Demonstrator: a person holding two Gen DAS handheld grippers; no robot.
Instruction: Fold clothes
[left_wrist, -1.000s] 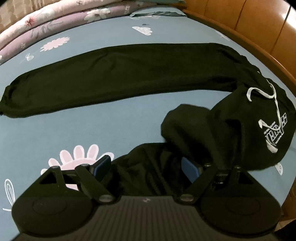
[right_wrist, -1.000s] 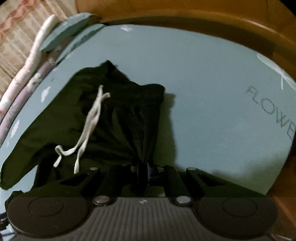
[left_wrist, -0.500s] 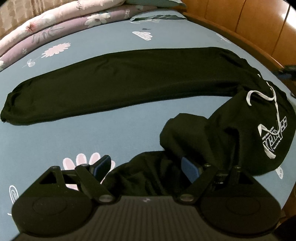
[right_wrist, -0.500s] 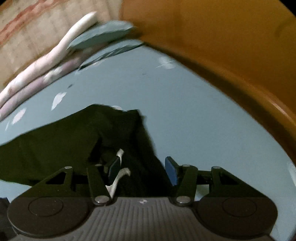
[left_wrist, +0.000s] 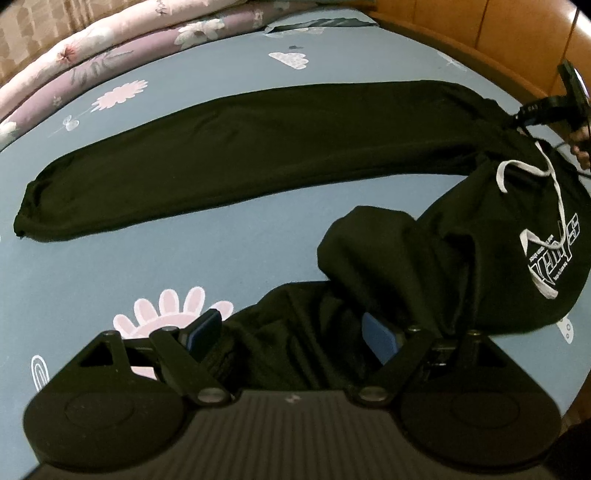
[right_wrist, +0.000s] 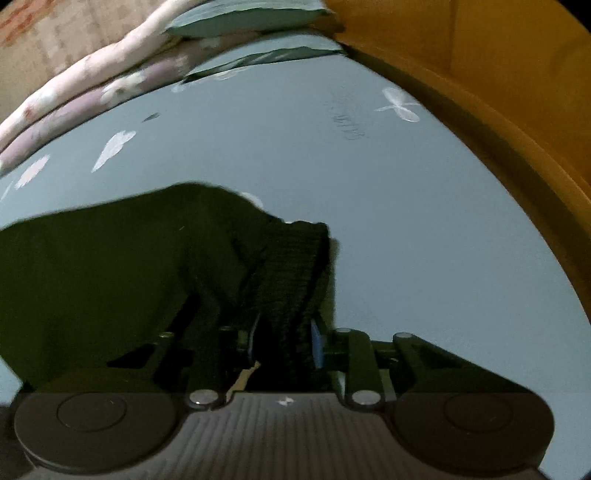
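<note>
Black sweatpants (left_wrist: 258, 147) lie on a blue bedsheet (left_wrist: 147, 266). One leg stretches flat to the left. The other leg is bunched up and runs toward my left gripper (left_wrist: 291, 334), which is open with that leg's crumpled end lying between its blue pads. A white drawstring (left_wrist: 546, 173) and a white logo (left_wrist: 550, 258) mark the waist end at the right. My right gripper (left_wrist: 532, 109) sits at that waist's far corner. In the right wrist view the right gripper (right_wrist: 284, 341) is shut on the ribbed waistband (right_wrist: 295, 266), which rises slightly off the sheet.
Rolled floral quilts (left_wrist: 110, 44) line the far side of the bed. A wooden bed frame (right_wrist: 517, 110) curves close along the right side. A hand shows at the right edge behind the right gripper. Bare sheet (right_wrist: 406, 221) lies beyond the waistband.
The right gripper let go of the fabric it held, swung over open, and has now shut on the waistband. The left gripper stayed open and barely moved.
</note>
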